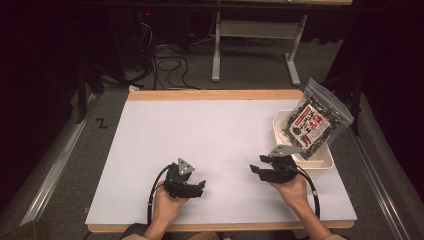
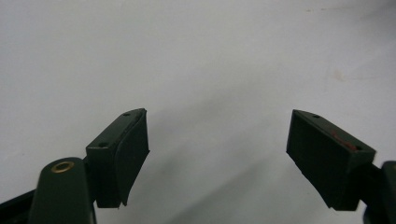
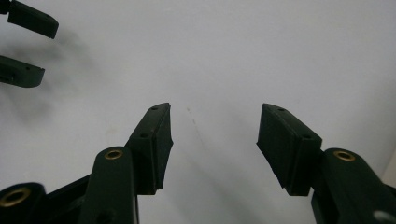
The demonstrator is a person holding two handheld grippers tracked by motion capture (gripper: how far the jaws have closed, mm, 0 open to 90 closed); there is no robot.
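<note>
You hold a gripper in each hand over the white table (image 1: 215,130), and both are empty. Your left gripper (image 1: 200,188) sits low near the front edge, left of the middle, its jaws pointing to the right across the sheet. In the left gripper view its own jaws stand spread wide, with nothing but bare white surface between the two black pads (image 2: 133,149).

Your right gripper (image 1: 256,169) is well apart from the left one, further right, and its jaws point left toward the middle of the table. In the right gripper view those jaws are also spread, with only the white top between them, and the tips of your left gripper (image 3: 28,44) show far off in the upper left corner, likewise apart.

The nearest thing to your right hand (image 1: 290,192) is the white tray (image 1: 320,162) just behind and to the right of that gripper, at the right edge of the table. A clear bag (image 1: 315,122) with a red and white label and dark contents leans in the tray, tilted, with its top corner rising past the tray's far rim. Neither gripper touches the tray or the bag; the right gripper's jaws face away from them.
</note>
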